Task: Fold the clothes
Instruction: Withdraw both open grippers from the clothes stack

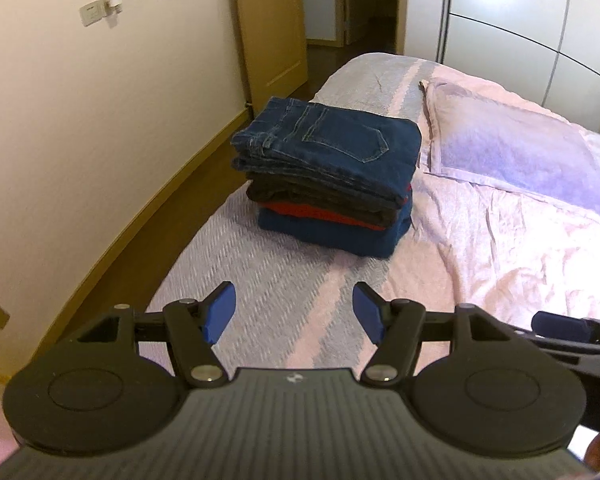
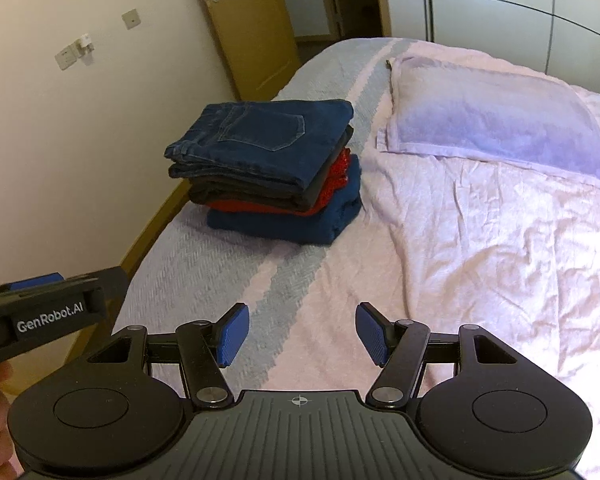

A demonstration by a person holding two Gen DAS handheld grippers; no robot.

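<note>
A stack of folded clothes (image 1: 332, 176) sits on the bed near its left edge: dark blue jeans (image 1: 336, 136) on top, a black piece, a red piece and a blue piece beneath. The same stack (image 2: 272, 172) shows in the right wrist view. My left gripper (image 1: 294, 312) hovers over the bedspread short of the stack, open, nothing between its blue pads. My right gripper (image 2: 302, 332) is beside it to the right, open and empty too. The left gripper's body (image 2: 48, 312) shows at the left edge of the right wrist view.
A lilac pillow (image 1: 516, 152) lies to the right of the stack on a crumpled pink sheet (image 1: 500, 256). The striped bedspread (image 1: 260, 280) runs along the bed's left edge, with wooden floor, a cream wall and a wooden door (image 1: 268, 20) beyond. White wardrobe doors (image 1: 520, 8) stand behind.
</note>
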